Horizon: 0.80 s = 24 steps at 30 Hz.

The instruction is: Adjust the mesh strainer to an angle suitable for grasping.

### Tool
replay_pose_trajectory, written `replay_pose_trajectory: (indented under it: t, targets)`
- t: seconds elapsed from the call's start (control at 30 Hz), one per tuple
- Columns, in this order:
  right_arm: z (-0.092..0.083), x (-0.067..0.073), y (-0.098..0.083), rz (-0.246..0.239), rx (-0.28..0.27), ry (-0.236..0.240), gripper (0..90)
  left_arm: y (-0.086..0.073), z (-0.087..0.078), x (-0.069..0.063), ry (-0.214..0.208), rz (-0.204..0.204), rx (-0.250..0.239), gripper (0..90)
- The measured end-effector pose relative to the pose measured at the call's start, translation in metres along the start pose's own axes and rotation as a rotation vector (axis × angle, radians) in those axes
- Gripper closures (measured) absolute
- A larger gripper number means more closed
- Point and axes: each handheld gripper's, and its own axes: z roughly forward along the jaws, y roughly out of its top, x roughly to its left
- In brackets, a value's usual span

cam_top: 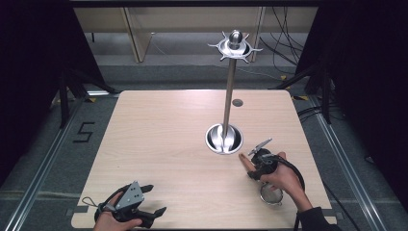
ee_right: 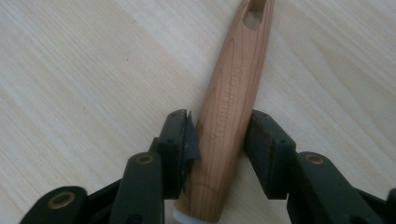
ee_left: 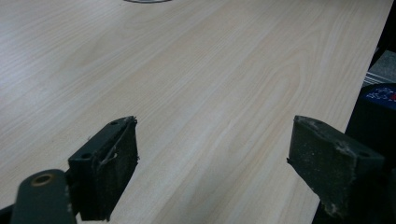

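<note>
1. Clamping a wooden handle [ee_right: 231, 102], the right hand-held gripper [ee_right: 219, 140] has one pad on each side of it; the handle runs up and away between the jaws, and its hole end lies beyond the tips.
2. Seen from above, the right hand-held gripper [cam_top: 260, 163] sits near the right front of the surface [cam_top: 163, 144], with the strainer [cam_top: 271, 194] by the hand and the handle tip pointing toward the metal stand [cam_top: 225, 137].
3. At the front left, the left hand-held gripper [ee_left: 212, 154] has its jaws wide apart over bare wood, well apart from the strainer.
</note>
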Motion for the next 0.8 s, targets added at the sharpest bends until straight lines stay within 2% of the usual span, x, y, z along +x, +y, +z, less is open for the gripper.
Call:
replay_pose_trajectory:
  t: [0.03,0.07,0.1,0.13,0.17,0.23,0.27,0.37,0.43,0.47,0.53,0.6,0.67,0.77,0.8]
  targets:
    - [0.000,-0.001,0.000,-0.023,-0.002,-0.001,62.3,0.000,0.000,0.000,0.000,0.001,0.000,15.2]
    - [0.001,-0.004,0.000,-0.067,-0.016,0.007,63.2,0.000,0.000,0.000,-0.001,-0.001,-0.001,15.3]
    - [0.000,-0.001,0.000,-0.041,-0.001,0.005,64.1,0.000,0.001,-0.001,-0.007,-0.017,-0.016,15.3]
    - [0.000,-0.002,0.000,-0.047,0.000,0.002,65.1,0.000,0.000,0.000,0.000,0.001,0.001,15.2]
    - [0.000,-0.002,-0.001,-0.065,-0.009,0.001,65.8,0.000,0.000,0.000,0.000,0.001,0.000,15.3]
    - [-0.001,-0.002,-0.001,-0.062,0.005,0.005,67.5,0.000,0.000,0.000,0.000,0.004,0.002,15.3]
    - [-0.001,-0.003,-0.002,-0.081,0.002,-0.003,68.2,0.000,0.000,0.000,0.000,0.003,0.001,15.3]
    - [-0.002,-0.002,-0.003,-0.093,0.012,-0.022,68.3,0.000,0.001,0.000,0.008,0.003,-0.012,15.3]
    - [-0.002,-0.002,-0.003,-0.109,0.016,-0.029,68.3,0.000,0.000,0.000,0.000,0.003,0.001,15.2]
    - [-0.003,-0.002,-0.003,-0.125,0.019,-0.032,68.3,0.000,0.001,-0.001,0.005,-0.003,-0.016,15.3]
    - [-0.004,0.000,-0.004,-0.105,0.026,-0.039,68.4,0.000,0.001,-0.001,0.002,-0.013,-0.024,15.3]
    - [-0.007,0.001,-0.005,-0.133,0.034,-0.036,68.4,0.000,0.000,0.000,0.001,0.005,0.000,15.2]
    - [-0.008,0.002,-0.004,-0.144,0.047,-0.036,68.4,0.000,0.001,0.000,0.008,0.004,-0.012,15.3]
    - [-0.011,0.001,-0.003,-0.160,0.037,-0.050,68.4,0.000,0.000,0.000,-0.001,0.004,0.002,15.3]
    - [-0.012,0.000,-0.003,-0.167,0.032,-0.051,68.4,0.000,0.001,-0.001,0.001,-0.006,-0.019,15.2]
